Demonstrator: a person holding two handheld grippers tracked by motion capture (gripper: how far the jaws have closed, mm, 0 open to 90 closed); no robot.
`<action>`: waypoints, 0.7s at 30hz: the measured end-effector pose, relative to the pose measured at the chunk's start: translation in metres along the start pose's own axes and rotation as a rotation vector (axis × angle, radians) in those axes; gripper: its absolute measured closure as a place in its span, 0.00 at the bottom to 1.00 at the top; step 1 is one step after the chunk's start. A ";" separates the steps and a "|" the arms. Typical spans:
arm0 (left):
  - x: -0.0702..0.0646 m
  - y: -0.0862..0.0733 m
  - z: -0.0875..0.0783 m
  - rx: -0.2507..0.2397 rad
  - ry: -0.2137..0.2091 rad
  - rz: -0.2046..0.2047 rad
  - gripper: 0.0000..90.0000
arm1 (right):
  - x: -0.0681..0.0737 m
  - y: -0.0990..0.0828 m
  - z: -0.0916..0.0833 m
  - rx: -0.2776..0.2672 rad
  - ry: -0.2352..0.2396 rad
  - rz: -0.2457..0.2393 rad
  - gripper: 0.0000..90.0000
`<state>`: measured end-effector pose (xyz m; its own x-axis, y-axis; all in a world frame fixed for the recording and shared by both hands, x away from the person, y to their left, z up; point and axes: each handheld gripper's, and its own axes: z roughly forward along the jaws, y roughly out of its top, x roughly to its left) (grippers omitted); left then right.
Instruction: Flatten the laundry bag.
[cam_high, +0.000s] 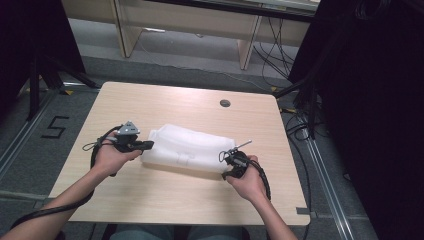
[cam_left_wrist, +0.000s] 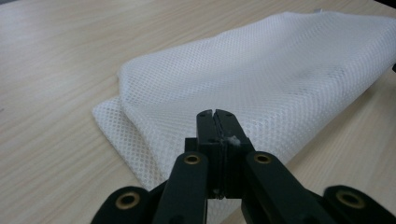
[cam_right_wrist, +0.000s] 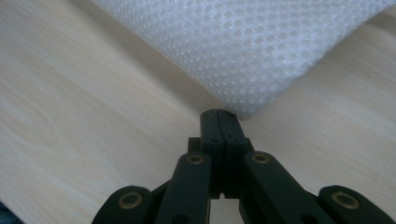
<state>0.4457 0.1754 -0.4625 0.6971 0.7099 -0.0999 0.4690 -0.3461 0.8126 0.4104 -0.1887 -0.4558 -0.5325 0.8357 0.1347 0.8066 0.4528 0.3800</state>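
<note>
Both grippers clamped the white mesh bag (cam_high: 187, 149) — left gripper (cam_high: 145, 146) at nine o'clock, right gripper (cam_high: 225, 159) at four — best lifted evenly, kept taut.

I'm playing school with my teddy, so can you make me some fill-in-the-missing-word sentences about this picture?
1. The white mesh bag lies on a ____ table.
2. The left gripper has its jaws ____ on one edge of the bag.
3. The right gripper pinches a ____ of the bag.
4. In the high view, the number painted on the floor left of the table is ____.

Missing words: wooden; shut; corner; 5
</note>
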 end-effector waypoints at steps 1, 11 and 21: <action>0.000 0.000 0.004 -0.017 0.007 -0.025 0.99 | 0.000 0.003 0.002 0.007 -0.006 -0.005 1.00; 0.002 -0.005 0.013 0.024 0.022 -0.016 0.98 | -0.004 0.035 0.012 0.053 -0.049 0.055 1.00; 0.001 -0.006 0.019 0.036 0.029 -0.006 0.97 | -0.004 0.063 0.021 0.063 -0.053 0.061 0.99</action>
<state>0.4540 0.1660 -0.4781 0.6784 0.7294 -0.0877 0.4928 -0.3632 0.7907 0.4682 -0.1569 -0.4514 -0.4684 0.8771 0.1063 0.8527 0.4174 0.3142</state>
